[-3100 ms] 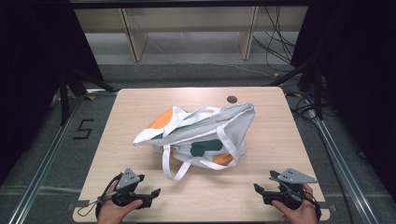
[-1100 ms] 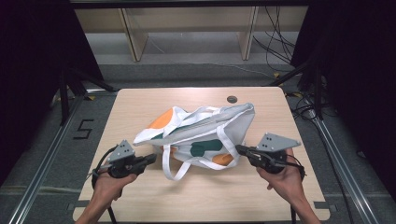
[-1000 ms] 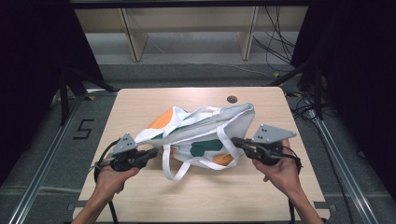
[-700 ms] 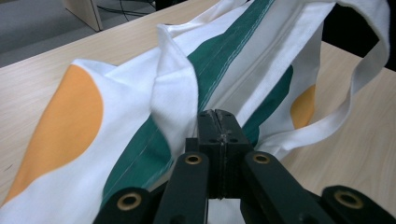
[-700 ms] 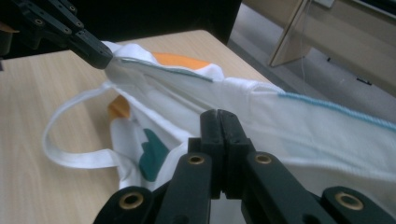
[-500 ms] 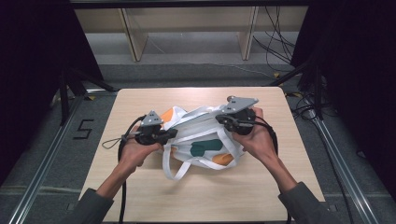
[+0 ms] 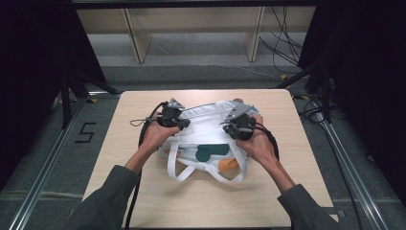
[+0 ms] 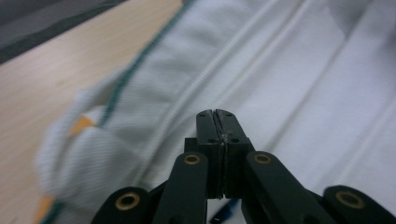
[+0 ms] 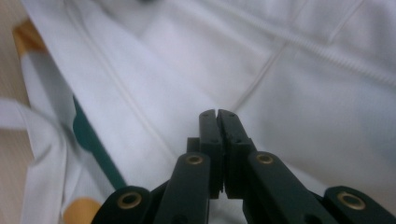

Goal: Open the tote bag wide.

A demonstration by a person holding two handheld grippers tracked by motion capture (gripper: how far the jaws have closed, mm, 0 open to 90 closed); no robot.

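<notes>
Both tongs have come up from six o'clock: left tongs [image 7: 186, 125] and right tongs [image 7: 225, 125] now sit on the white bag [image 7: 206, 143], which has flattened out.

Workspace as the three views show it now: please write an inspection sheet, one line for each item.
Surface: wooden table, bare around the bag.
Job's things: white tote bag with green and orange patches, lying flat, handles toward the person.
Clutter: nothing seen.
Grippers: left gripper and right gripper both over the bag's white fabric, jaws shut, no fabric seen between them.
Cables: black cable trails from the left gripper; more lie on the floor at the right.
Surroundings: wooden shelf legs behind, dark curtains at the sides.
</notes>
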